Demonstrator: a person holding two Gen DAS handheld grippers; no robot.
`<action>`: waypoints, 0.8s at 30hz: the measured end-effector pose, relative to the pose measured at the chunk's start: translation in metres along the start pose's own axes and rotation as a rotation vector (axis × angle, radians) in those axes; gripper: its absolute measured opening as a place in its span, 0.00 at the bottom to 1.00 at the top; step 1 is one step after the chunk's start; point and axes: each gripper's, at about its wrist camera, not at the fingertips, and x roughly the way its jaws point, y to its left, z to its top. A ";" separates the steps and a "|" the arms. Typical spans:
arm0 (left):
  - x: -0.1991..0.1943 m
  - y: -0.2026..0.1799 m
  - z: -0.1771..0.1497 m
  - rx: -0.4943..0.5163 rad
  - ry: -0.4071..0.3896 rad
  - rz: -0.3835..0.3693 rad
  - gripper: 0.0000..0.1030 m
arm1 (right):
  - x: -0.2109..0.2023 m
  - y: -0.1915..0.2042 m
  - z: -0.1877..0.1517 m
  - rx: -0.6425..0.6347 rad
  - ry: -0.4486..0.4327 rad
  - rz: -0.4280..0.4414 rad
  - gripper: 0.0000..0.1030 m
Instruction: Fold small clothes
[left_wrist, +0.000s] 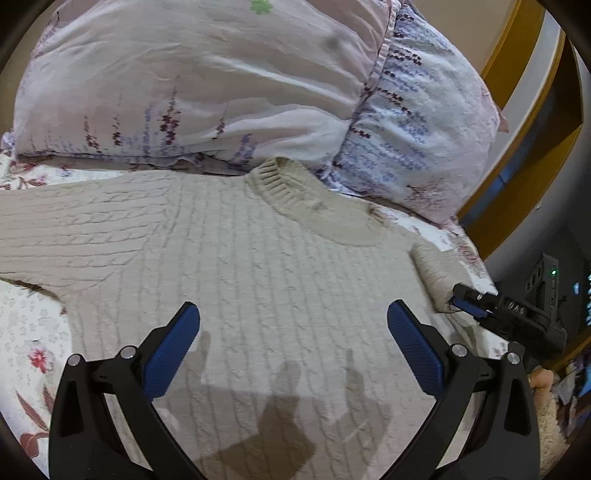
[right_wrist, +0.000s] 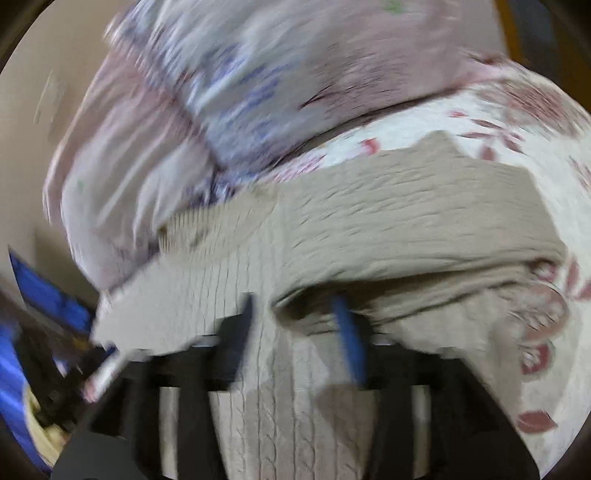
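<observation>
A beige cable-knit sweater (left_wrist: 236, 266) lies flat on a floral bed sheet (left_wrist: 33, 332), its ribbed collar (left_wrist: 291, 184) toward the pillows. My left gripper (left_wrist: 293, 325) is open and empty, hovering over the sweater's body. My right gripper (left_wrist: 463, 299) is at the sweater's right side, shut on the rolled-up right sleeve (left_wrist: 434, 273). The right wrist view is motion-blurred: the gripper (right_wrist: 295, 317) has sweater fabric (right_wrist: 369, 236) bunched between its fingers, with the sleeve folded over the body.
Two large floral pillows (left_wrist: 207, 81) sit just behind the collar. A yellow wooden bed frame (left_wrist: 517, 177) stands at the right, with the bed's right edge and dark clutter below it. Floral sheet (right_wrist: 535, 184) extends beyond the sweater.
</observation>
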 end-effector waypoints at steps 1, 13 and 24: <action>0.001 0.000 0.001 -0.011 0.004 -0.012 0.98 | -0.003 -0.008 0.002 0.048 -0.015 0.010 0.53; -0.003 0.020 0.003 -0.135 -0.005 -0.096 0.98 | -0.025 0.026 0.038 -0.045 -0.234 -0.182 0.09; 0.010 0.028 -0.003 -0.234 0.054 -0.176 0.89 | 0.046 0.131 -0.038 -0.404 0.165 0.052 0.43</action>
